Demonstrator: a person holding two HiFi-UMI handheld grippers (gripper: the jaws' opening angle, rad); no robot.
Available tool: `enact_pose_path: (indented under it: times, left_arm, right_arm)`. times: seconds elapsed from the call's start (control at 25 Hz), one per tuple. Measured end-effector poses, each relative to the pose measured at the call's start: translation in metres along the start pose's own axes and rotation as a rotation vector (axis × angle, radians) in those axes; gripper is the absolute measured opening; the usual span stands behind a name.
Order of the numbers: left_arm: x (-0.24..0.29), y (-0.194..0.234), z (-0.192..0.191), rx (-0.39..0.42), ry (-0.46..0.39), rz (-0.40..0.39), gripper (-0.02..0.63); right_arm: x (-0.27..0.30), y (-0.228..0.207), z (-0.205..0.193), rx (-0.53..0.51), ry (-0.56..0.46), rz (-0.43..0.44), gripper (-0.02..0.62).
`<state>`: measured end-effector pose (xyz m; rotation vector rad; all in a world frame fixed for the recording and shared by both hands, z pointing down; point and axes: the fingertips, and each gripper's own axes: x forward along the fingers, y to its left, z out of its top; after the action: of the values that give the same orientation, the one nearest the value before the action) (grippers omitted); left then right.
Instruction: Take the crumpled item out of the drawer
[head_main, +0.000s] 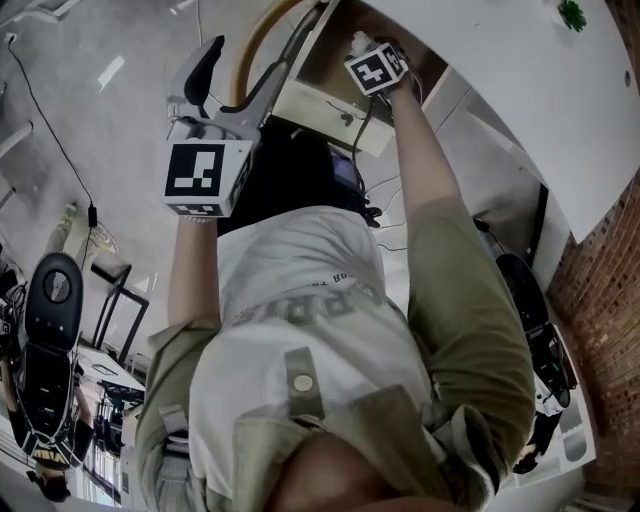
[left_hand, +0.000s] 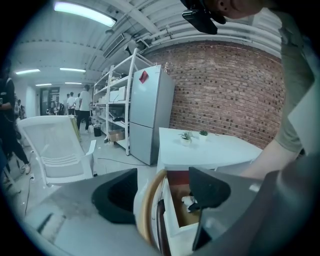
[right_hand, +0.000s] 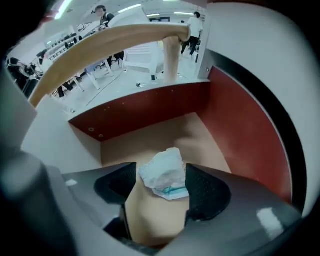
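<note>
Closest in, my right gripper (right_hand: 162, 181) has its jaws spread. The crumpled item (right_hand: 164, 172), a white wad with a teal edge, sits between them. It lies on the tan floor of the drawer (right_hand: 145, 107), and neither pad visibly presses it, though the right-hand pad is just beside its edge. Behind the wad, the drawer's dark red inner walls rise at the back and on the right. The pale curved wooden handle (right_hand: 100, 42) arches across the top of that view.

My left gripper (left_hand: 162, 189) is also open. The same curved handle (left_hand: 145, 210) runs up between its jaws, closer to the left one, and the jaws are not closed on it. Past its jaws I look down into the pulled-out drawer, where a bit of white shows on the floor.

Farther off stands a white table (left_hand: 215, 150) carrying two small plants (left_hand: 186, 137). Then comes a tall grey fridge (left_hand: 150, 110) against a brick wall (left_hand: 225, 95). A white chair (left_hand: 55, 145) is off to the left.
</note>
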<state>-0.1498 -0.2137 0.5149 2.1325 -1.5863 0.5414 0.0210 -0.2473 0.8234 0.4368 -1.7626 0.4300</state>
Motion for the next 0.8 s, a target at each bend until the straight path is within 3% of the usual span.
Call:
enact_pose_path:
  times: [0.28,0.48,0.64,0.8]
  left_arm:
    - [0.002,0.000,-0.008,-0.005,0.015,0.004,0.328]
    - [0.002,0.001,-0.010,-0.007,0.012,0.000,0.328]
    - [0.002,-0.003,-0.012,-0.007,0.008,-0.009,0.328]
    - [-0.005,-0.007,-0.012,0.003,0.001,-0.019,0.328]
  right_arm:
    - [0.020,-0.001,-0.007,-0.003,0.055,-0.014,0.294]
    - [0.022,-0.008,-0.011,-0.016,0.093,-0.047,0.188]
    - [0.016,-0.011,-0.014,0.022,0.079,-0.051,0.135]
    - [0.002,-0.006,-0.013,0.068,0.026,-0.046,0.129]
